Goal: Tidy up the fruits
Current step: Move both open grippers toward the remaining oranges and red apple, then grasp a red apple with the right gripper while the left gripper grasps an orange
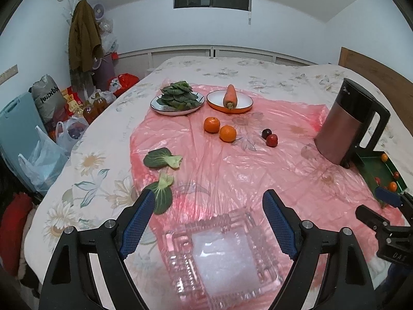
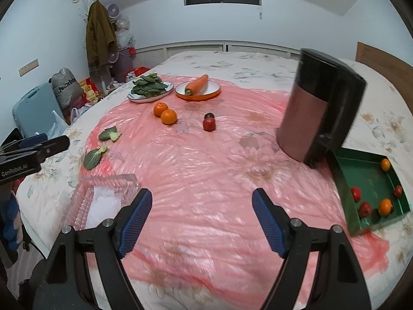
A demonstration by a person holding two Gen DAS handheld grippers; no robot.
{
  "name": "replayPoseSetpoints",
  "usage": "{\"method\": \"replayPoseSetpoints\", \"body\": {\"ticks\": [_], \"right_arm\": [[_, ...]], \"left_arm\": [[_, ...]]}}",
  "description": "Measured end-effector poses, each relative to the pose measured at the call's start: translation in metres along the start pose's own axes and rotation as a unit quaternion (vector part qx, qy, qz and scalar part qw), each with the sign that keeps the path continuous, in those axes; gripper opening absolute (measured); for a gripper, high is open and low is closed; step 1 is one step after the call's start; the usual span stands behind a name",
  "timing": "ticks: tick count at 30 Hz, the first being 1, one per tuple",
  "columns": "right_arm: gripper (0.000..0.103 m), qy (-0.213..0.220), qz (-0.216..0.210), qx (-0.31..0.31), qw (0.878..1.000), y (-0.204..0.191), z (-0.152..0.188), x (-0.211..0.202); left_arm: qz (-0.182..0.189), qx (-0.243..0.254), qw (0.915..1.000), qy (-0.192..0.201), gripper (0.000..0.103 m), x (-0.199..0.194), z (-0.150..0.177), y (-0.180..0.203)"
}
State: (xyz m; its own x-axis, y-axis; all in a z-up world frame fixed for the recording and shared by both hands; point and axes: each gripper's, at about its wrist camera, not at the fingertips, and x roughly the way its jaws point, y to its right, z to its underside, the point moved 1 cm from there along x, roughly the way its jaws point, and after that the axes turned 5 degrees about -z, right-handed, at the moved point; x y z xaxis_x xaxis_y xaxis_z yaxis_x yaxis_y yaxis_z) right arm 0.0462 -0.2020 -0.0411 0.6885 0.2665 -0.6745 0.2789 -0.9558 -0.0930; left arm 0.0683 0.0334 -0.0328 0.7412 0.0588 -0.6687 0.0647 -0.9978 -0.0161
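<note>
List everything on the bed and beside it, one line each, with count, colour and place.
plastic sheet: one, pink, spread over the floral bedspread
oranges: two, orange, mid-sheet, side by side
dark red fruits: two, right of the oranges
green tray: one, right edge, holding small orange and red fruits
kettle: one, brown and black, beside the tray
carrot: one, orange, on an orange-rimmed plate
leafy greens: a pile, green, on a white plate
loose leaves: two, green, left side of sheet
glass dish: one, clear, near edge
bags and coat: floor and rack, left
left hand-held gripper: open, over the glass dish
right hand-held gripper: open, over bare sheet
</note>
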Motion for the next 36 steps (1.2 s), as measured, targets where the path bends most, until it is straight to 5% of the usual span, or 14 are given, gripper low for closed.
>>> {"method": "replayPoseSetpoints", "body": {"ticks": [18, 33, 36], "right_arm": [[0.103, -0.005, -0.028, -0.002, 1.000, 0.011, -0.045, 0.079], [0.103, -0.009, -0.067, -0.002, 0.998, 0.021, -0.090, 0.163], [0.091, -0.012, -0.066, 0.001, 0.998, 0.030, -0.097, 0.181]], "left_arm": [[0.009, -0.011, 0.9995, -0.029, 0.081, 0.070, -0.036, 0.029], [0.024, -0.085, 0.9927, -0.082, 0.072, 0.159, -0.078, 0.015], [0.033, -0.084, 0.9916, -0.093, 0.067, 0.180, -0.085, 0.026]]}}
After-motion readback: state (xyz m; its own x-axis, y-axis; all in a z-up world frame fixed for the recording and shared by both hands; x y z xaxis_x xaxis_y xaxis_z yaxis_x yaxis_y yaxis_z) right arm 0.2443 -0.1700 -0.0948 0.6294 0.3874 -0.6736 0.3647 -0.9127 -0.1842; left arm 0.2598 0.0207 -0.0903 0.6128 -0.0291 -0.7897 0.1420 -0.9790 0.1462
